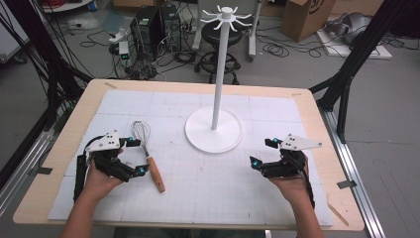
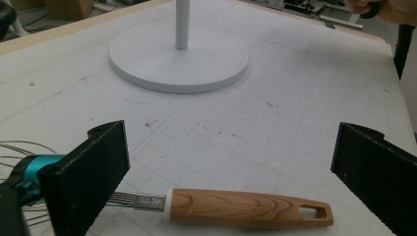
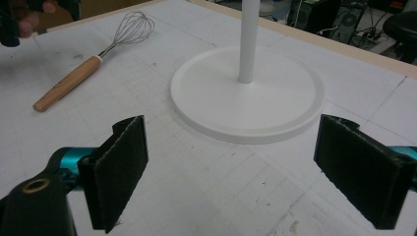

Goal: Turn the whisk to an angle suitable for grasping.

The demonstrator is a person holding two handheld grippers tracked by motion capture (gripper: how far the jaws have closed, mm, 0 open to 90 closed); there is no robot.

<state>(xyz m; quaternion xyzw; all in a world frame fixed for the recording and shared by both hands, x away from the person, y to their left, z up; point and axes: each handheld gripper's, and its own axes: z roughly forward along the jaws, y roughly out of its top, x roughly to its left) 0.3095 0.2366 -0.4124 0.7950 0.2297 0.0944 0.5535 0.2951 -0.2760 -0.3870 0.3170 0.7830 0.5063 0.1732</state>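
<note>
A wire whisk with a wooden handle lies flat on the white mat, left of centre. My left gripper rests just left of it, jaws wide open, and the handle lies on the mat between and in front of them, untouched. A white stand with a round base, a tall pole and hooks on top rises at the middle of the mat. My right gripper sits open at the right, facing the stand base with nothing between its jaws. In the right gripper view the whisk lies far left.
The white gridded mat covers a wooden table. Beyond the far edge stand a black stool, computer cases, cables and cardboard boxes. Black frame legs flank the table.
</note>
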